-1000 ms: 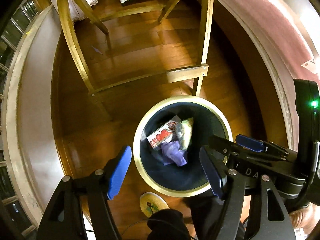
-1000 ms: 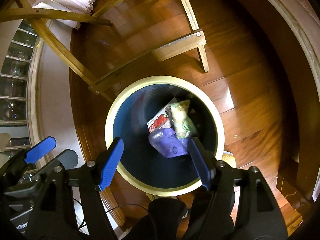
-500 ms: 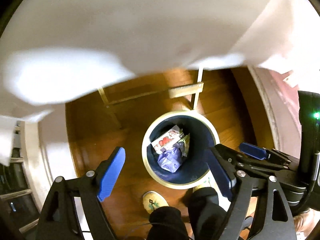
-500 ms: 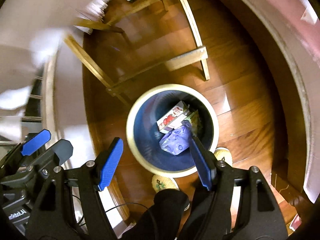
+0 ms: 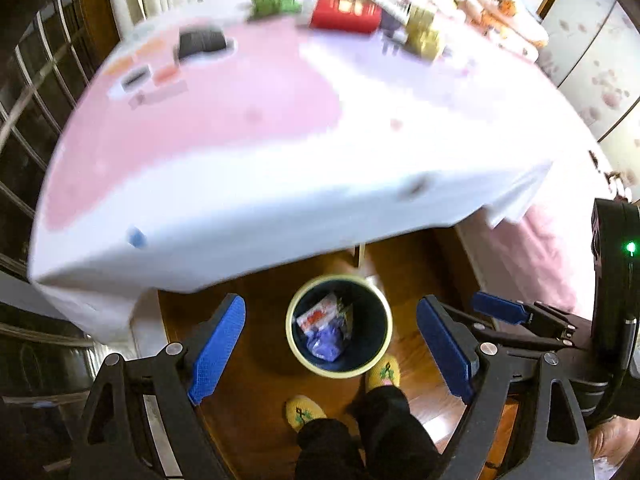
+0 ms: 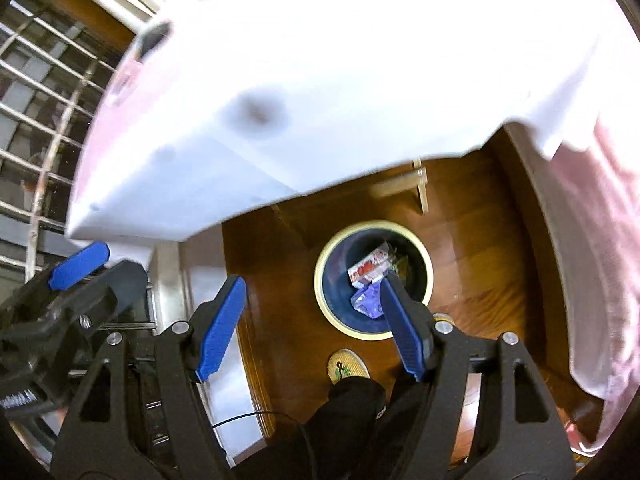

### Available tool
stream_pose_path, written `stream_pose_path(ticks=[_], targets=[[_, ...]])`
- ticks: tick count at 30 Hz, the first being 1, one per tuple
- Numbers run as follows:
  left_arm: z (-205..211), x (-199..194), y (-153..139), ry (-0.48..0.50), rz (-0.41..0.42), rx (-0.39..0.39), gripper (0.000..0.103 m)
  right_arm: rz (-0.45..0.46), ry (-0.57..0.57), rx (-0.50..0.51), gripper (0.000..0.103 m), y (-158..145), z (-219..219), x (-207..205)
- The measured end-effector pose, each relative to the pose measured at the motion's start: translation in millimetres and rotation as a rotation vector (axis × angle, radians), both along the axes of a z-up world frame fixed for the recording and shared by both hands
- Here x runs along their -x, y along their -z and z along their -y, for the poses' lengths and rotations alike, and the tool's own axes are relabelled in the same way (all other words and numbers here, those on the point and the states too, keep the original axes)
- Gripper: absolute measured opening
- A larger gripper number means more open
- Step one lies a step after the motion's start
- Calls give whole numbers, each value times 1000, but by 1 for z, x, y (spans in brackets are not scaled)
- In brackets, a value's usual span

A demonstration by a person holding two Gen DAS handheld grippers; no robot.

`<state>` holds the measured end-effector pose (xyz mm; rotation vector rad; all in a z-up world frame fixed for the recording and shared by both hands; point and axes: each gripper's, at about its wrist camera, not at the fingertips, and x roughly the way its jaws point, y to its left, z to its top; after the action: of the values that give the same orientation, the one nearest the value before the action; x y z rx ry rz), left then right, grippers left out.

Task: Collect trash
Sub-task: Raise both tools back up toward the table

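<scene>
Both grippers have been raised from just above the bin (image 5: 339,326) to above the edge of the cloth-covered table (image 5: 248,184), so that the bin is now seen small on the floor below that edge. The left gripper (image 5: 332,350) has just been opening with nothing between its jaws, and the right gripper (image 6: 310,326) is likewise held apart and empty. The collected trash (a red-printed carton (image 5: 316,314) and a purple wrapper (image 5: 326,340)) is seen lying inside the bin, so this drop is judged complete and the blurred clutter (image 5: 344,12) at the table's far side may be next.
</scene>
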<state>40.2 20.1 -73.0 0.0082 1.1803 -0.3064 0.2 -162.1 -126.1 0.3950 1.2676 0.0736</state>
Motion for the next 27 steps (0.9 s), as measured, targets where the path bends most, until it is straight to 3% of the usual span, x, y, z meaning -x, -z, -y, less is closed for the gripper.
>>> stream_pose_path(ticks=[6,13,22,27], targets=[[-12,7,-80,19,124,-9,91,89,-24,44,67,-76,-10,7],[-25,5,-138,12,218,17,91,207,-12,103,67,-155,-15,9],[-13,-14,-186,31,319,30,91,283,12,175,67,-208,3,-17],[1,-42,-194,-2,329,27,91,287,13,189,67,-214,19,-54]])
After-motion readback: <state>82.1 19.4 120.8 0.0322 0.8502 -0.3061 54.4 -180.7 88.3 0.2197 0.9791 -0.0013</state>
